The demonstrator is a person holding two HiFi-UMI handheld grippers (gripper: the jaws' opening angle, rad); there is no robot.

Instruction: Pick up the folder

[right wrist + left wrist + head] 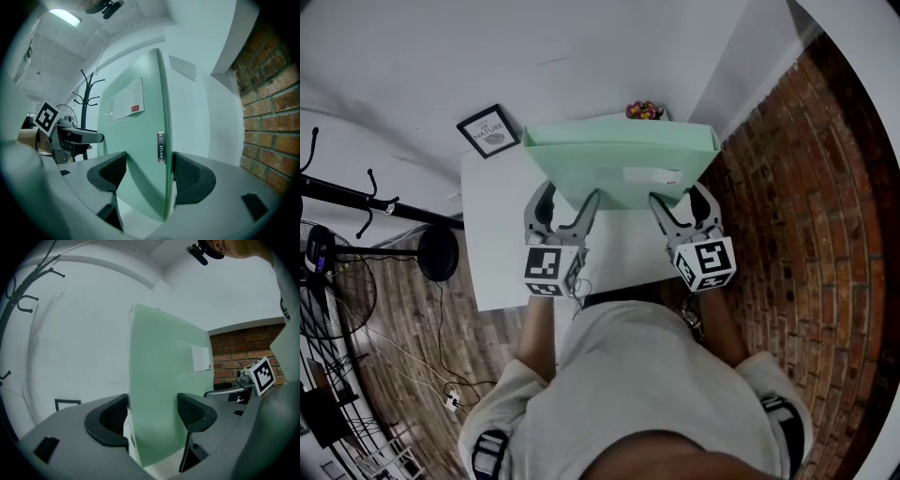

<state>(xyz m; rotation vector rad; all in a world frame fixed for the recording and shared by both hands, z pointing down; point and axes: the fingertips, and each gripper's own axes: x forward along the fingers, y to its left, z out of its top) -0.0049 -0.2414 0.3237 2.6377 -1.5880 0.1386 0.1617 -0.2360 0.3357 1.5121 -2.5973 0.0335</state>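
Folder (619, 155) between fingers (110, 418), both sides

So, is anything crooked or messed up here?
Only the framed picture: at the far left corner of the white table it sits turned crooked to the edges. The green folder looks level, gripped by the left tool and right tool.

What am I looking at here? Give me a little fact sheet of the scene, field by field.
Main item: pale green rectangular folder, standing upright
Label: white sticker on one face of the folder
Left hand-held gripper: closed on the folder's left part
Right hand-held gripper: closed on the folder's right part
Surface below: white rectangular table
Also on table: black-framed picture, near the far left corner
Surroundings: red brick wall on the right
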